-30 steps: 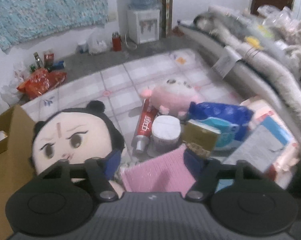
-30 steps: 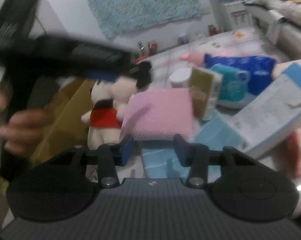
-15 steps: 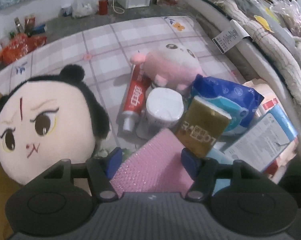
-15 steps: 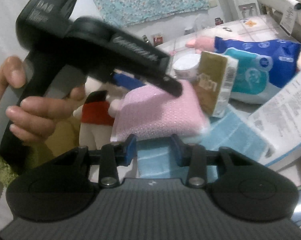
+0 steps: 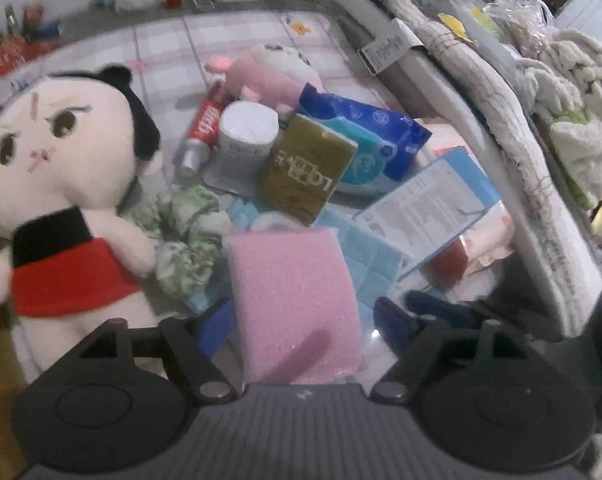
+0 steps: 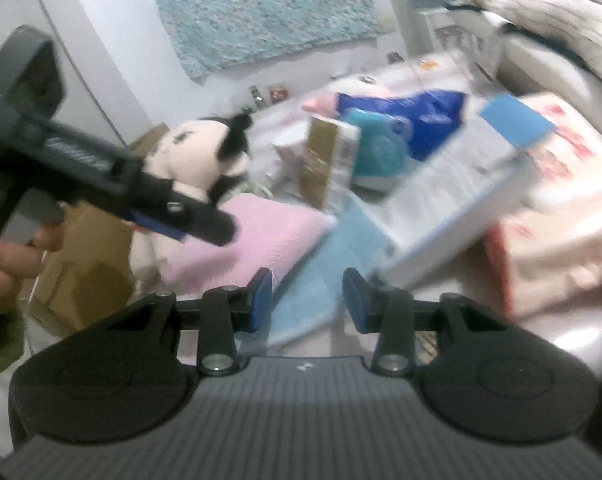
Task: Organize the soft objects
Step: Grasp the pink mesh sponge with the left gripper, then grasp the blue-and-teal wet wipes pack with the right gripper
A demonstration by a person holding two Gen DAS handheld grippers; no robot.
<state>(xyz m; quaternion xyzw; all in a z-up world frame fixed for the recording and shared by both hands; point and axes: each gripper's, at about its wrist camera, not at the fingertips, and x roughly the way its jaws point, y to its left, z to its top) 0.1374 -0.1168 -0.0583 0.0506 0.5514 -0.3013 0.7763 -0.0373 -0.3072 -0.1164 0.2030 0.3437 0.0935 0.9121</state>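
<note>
A pink sponge [image 5: 293,304] lies on a light blue cloth [image 5: 365,256] between the fingers of my left gripper [image 5: 305,324]. Its jaws are opening, and the right pad [image 5: 393,320] stands clear of the sponge. In the right wrist view a hand holds the left gripper [image 6: 197,224] above the sponge [image 6: 261,232]. My right gripper [image 6: 308,300] hangs open over the blue cloth [image 6: 313,280] with nothing between its pads. A doll [image 5: 61,168] with black hair and a red top stands to the left, also in the right wrist view [image 6: 197,156]. A pink plush [image 5: 269,72] lies farther back.
A green scrunchie [image 5: 181,232], toothpaste tube [image 5: 205,124], white roll [image 5: 249,128], gold box [image 5: 305,168], blue packet [image 5: 365,136] and a blue-and-white box [image 5: 429,208] crowd the mat. A cardboard box [image 6: 81,264] stands left. Piled bedding [image 5: 501,120] borders the right.
The left gripper tipped down over the sponge and its jaws widened, so the pads no longer squeeze it. The right gripper shifted, and its gap stayed much the same.
</note>
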